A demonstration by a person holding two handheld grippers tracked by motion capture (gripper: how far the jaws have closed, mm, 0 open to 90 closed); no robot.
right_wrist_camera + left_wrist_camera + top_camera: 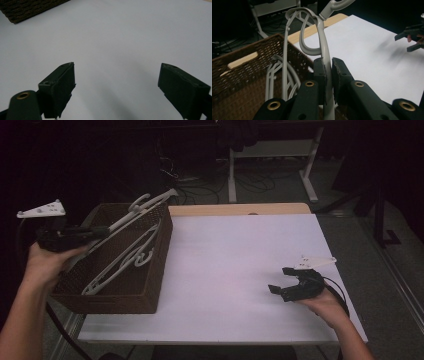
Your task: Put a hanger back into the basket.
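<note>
Left claw (328, 75): nearest item in the left gripper view. Both pads clamped on the pale stem of a white hanger (322, 47); jaws almost together, the stem pinched between them. In the high view this claw (102, 232) sits over the left rim of the basket, held in the person's left hand (42, 262).

Held white hanger (142, 210): raised above the basket, slanting up from the claw toward the basket's far right corner, its hook end past the far rim.

Basket (150, 285): brown wicker, rectangular, standing on the left edge of the surface. Landmark for all entries.

Further white hangers (125, 260): lying inside the basket, stacked at a slant along its length; number not clear.

Surface (235, 265): white, extending right of the basket; a wooden strip shows along its far edge.

Right claw (282, 280): well to the right of the basket, low over the surface, held in the right hand (325, 302). Jaws spread wide apart, nothing between them; the right gripper view shows bare surface in the gap (116, 87), with a corner of the basket far off.
</note>
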